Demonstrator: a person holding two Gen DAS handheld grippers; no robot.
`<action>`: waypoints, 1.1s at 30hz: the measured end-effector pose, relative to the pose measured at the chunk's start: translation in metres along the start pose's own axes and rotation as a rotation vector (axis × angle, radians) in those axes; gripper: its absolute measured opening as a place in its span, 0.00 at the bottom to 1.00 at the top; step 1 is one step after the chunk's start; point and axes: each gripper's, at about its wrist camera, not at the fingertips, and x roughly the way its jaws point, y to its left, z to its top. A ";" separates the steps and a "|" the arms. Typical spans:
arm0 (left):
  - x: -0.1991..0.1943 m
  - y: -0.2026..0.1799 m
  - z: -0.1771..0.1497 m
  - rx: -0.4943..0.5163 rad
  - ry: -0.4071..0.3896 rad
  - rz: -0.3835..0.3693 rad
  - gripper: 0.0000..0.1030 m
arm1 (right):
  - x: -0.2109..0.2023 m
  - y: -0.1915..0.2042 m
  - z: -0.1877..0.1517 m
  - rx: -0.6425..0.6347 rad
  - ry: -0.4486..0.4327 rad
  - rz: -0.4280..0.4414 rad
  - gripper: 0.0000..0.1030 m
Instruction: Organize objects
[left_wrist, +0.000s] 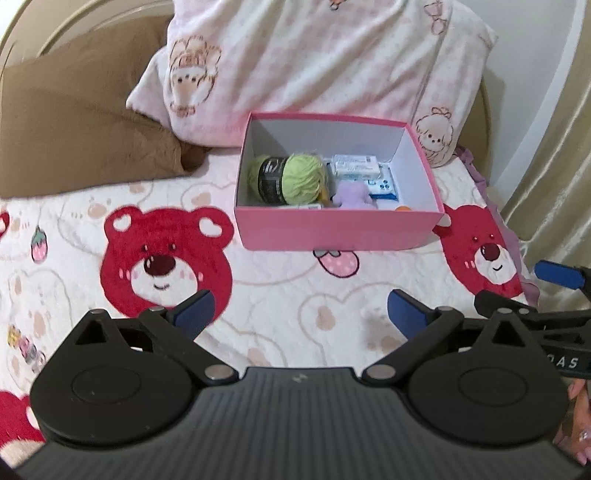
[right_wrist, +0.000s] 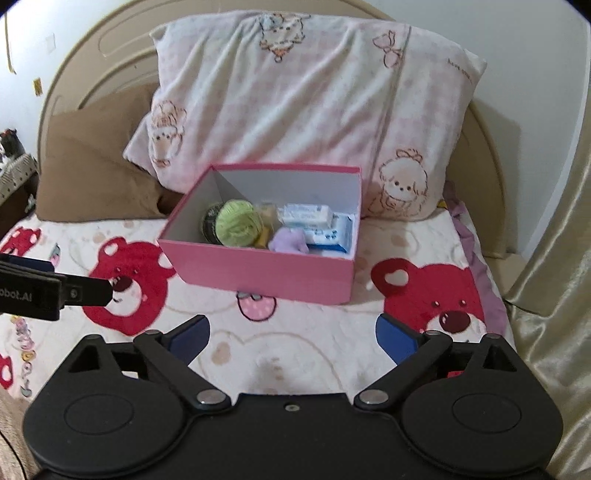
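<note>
We hold both the left gripper (left_wrist: 301, 317) and right gripper (right_wrist: 293, 338) with fingers spread and empty above the bed (left_wrist: 280, 332); the pink box (left_wrist: 336, 229) sits near the head edge against the pillow (left_wrist: 314, 62), yarn (left_wrist: 291, 179) already inside

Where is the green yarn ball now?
The green yarn ball lies inside the pink box, at its left end, beside the purple plush toy.

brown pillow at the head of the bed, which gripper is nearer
Left. The left gripper is on the brown pillow's side of the bed; the right gripper is farther across, towards the gold curtain.
</note>
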 end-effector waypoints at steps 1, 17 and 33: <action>0.002 0.001 -0.002 -0.004 0.013 0.001 0.99 | 0.002 0.000 -0.001 -0.002 0.007 -0.005 0.96; 0.017 0.008 -0.021 -0.004 0.059 0.060 0.99 | 0.005 -0.001 -0.009 0.038 0.060 -0.033 0.95; 0.006 0.004 -0.031 -0.006 0.086 0.099 0.99 | 0.007 -0.003 -0.014 0.036 0.076 -0.066 0.95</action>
